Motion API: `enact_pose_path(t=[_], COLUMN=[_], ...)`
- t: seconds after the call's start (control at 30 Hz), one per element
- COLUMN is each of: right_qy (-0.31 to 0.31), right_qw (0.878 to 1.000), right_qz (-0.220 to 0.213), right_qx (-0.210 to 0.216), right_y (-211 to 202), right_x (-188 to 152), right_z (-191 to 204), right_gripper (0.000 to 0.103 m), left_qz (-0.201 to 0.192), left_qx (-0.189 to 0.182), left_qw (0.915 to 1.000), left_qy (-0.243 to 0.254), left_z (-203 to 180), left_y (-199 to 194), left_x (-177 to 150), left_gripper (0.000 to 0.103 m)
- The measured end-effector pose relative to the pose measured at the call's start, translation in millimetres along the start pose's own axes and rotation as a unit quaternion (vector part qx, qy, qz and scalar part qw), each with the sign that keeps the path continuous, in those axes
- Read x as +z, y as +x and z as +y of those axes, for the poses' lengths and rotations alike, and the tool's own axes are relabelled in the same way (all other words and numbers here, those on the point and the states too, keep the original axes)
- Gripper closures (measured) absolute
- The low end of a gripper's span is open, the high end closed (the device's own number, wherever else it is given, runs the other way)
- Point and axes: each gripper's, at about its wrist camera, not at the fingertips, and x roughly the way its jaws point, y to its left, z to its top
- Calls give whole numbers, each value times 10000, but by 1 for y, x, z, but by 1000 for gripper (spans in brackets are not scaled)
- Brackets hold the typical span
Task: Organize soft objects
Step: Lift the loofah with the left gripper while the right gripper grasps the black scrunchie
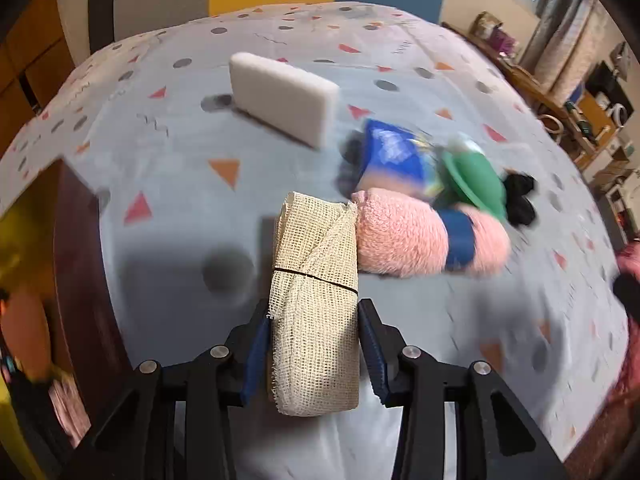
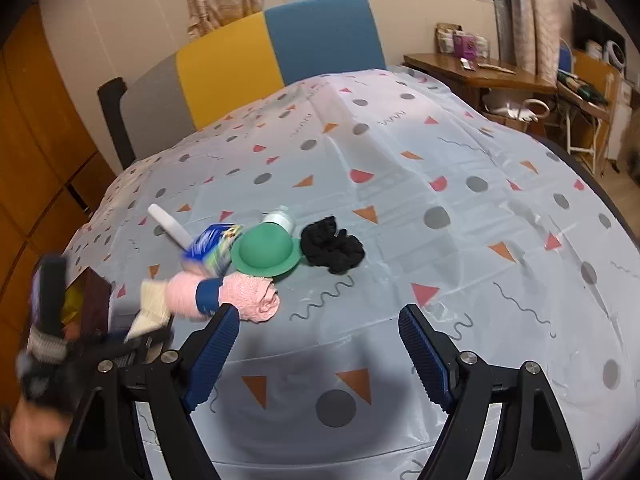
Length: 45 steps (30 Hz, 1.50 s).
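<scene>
Two claws are over the patterned counter (image 2: 460, 152), and only one has anything in it. The left claw (image 1: 314, 356) is closed onto a roll of beige gauze bandage (image 1: 314, 308), bound by a thin black band; its blue pads press the roll's sides near the lower end. The roll sits at lower centre of the left wrist view, its long axis running straight up the frame along the fingers, and its far end touches or nearly touches the pink fluffy roll with a blue band (image 1: 424, 236). I judge it is being set down beside that one, to keep the soft things in one cluster.

That cluster lies right of centre: the pink roll across the frame, a blue packet (image 1: 394, 156) and a green dome-shaped cap (image 1: 476, 180) behind it, and a black scrunched fabric (image 1: 520, 200) at the right. A white sponge block (image 1: 284, 96) stands on edge apart, upper left.

The right claw (image 2: 320, 344) hangs wide apart and empty in the right wrist view, low at centre, probably waiting.
</scene>
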Motion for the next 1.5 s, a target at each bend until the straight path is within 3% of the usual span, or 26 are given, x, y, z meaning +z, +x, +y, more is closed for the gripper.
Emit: enact_pose_path(t=[0.27, 0.4, 0.67, 0.8, 1.0, 1.23, 1.3, 1.33, 1.37, 1.5], right_qy=[329, 413, 401, -116, -1046, -1541, -1634, -1640, -1596, -1254], right_qw=[9994, 9989, 9987, 9988, 9900, 9820, 9797, 9793, 9795, 9862], right_qz=[111, 164, 315, 398, 784, 901, 953, 992, 1062, 983], right_qx=[-66, -132, -95, -278, -533, -624, -658, -644, -613, -441], right_y=[3, 6, 16, 28, 78, 118, 130, 134, 138, 123], right_x=[-3, -5, -8, 2, 29, 50, 53, 53, 54, 55], right_z=[-14, -18, -18, -6, 4, 12, 16, 16, 16, 10], right_gripper=[20, 20, 24, 36, 37, 37, 45, 71, 89, 99], left_qz=[-258, -668, -947, -946, -967, -980, -976, -977, -979, -988], left_qx=[-230, -147, -275, -337, -441, -531, -546, -546, -544, -542], left_qw=[9977, 9927, 9885, 9889, 9889, 9887, 9886, 9886, 9886, 9886], left_qy=[578, 992, 1143, 1098, 1040, 1007, 1004, 1004, 1007, 1002], left_z=[-28, -41, -42, -40, -37, -35, -34, -34, -35, -34], left_y=[-37, -46, -39, -38, -37, -36, -36, -36, -36, -36], left_x=[-88, -122, -119, -119, -119, -118, -117, -117, -118, -118], left_gripper=[60, 58, 57, 57, 57, 57, 57, 56, 56, 56])
